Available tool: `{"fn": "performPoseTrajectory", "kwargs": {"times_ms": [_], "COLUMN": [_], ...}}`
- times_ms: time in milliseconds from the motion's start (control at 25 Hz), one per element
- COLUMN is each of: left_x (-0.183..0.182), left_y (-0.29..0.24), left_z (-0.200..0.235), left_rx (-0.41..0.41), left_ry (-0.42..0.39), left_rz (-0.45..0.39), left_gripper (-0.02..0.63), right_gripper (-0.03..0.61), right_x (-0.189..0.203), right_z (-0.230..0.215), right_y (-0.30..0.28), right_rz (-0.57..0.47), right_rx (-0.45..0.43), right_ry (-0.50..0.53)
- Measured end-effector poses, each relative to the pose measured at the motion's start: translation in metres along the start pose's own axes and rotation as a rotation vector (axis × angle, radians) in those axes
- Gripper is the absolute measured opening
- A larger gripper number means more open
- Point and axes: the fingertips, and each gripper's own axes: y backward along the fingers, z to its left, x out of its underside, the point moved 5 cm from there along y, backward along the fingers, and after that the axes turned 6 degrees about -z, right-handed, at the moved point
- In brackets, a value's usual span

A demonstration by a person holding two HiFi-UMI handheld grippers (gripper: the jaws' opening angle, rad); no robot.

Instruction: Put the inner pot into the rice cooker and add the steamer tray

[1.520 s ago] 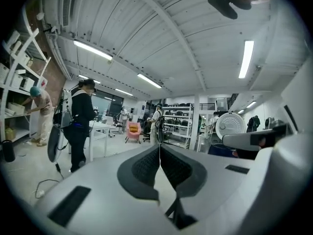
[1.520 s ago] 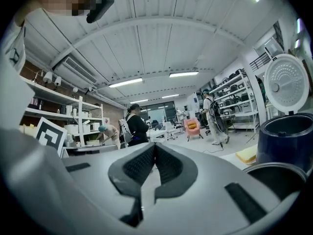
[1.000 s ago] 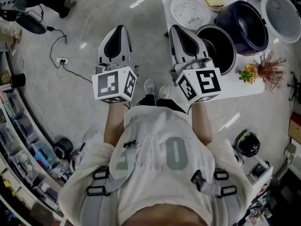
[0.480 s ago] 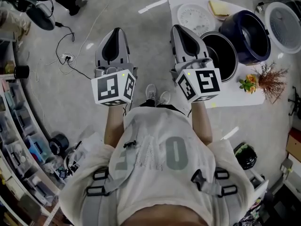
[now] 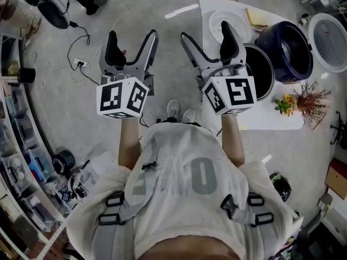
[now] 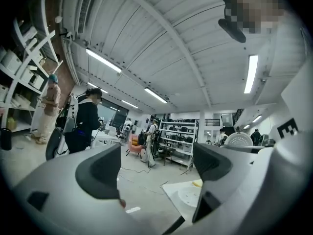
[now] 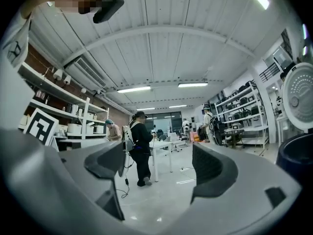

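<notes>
**A:** Claw state?

**B:** Left claw [image 5: 132, 39]: jaws spread wide, nothing between them. The left gripper view shows only floor and a corner of the desk [image 5: 271, 115] through the gap. Right claw [image 5: 207, 37]: also spread wide and empty. The right gripper view shows open floor and a distant person in dark clothes [image 7: 139, 146] through its gap.

**A:** Claw positions?

**B:** Both are held up in front of the person, side by side and apart. In the head view the left claw is over bare floor. The right claw overlaps the desk's left edge.

**A:** Task items?

**B:** All are on the desk, to the right.
- The inner pot [image 5: 265, 77] stands upright with its dark mouth up, just right of the right claw.
- The rice cooker [image 5: 284, 45] has a navy body and sits just beyond and to the right of the pot. Its lid [image 5: 329, 34] is swung open on the right.
- The steamer tray [image 5: 216, 21] is a white round disc lying flat at the far left of the desk. One jaw of the right claw partly covers it.

**A:** Contact?

**B:** Neither claw touches any item.

**A:** Other objects?

**B:** A yellowish pad [image 5: 259, 18] is at the far edge, and a flower sprig [image 5: 303, 96] is at near right.
</notes>
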Motion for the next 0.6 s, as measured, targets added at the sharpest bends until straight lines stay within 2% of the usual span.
{"fn": "performPoseTrajectory", "kwargs": {"times_ms": [160, 280, 400, 600], "left_x": [0.0, -0.005, -0.004, 0.015], "left_y": [-0.001, -0.004, -0.014, -0.038], "left_z": [-0.005, -0.012, -0.033, -0.107], "left_rx": [0.002, 0.029, 0.1, 0.254], "left_ry": [0.03, 0.033, 0.063, 0.144], "left_rz": [0.003, 0.004, 0.011, 0.032], "left_gripper": [0.443, 0.443, 0.443, 0.443], "right_gripper": [0.433, 0.433, 0.433, 0.433], "right_x": [-0.002, -0.013, -0.026, -0.039], "right_z": [-0.007, -0.016, -0.04, -0.104], "right_y": [0.003, 0.012, 0.039, 0.119], "right_rz": [-0.001, -0.018, -0.047, -0.075], "right_rx": [-0.006, 0.027, 0.12, 0.317], "right_ry": [-0.021, -0.028, -0.015, 0.002]}}
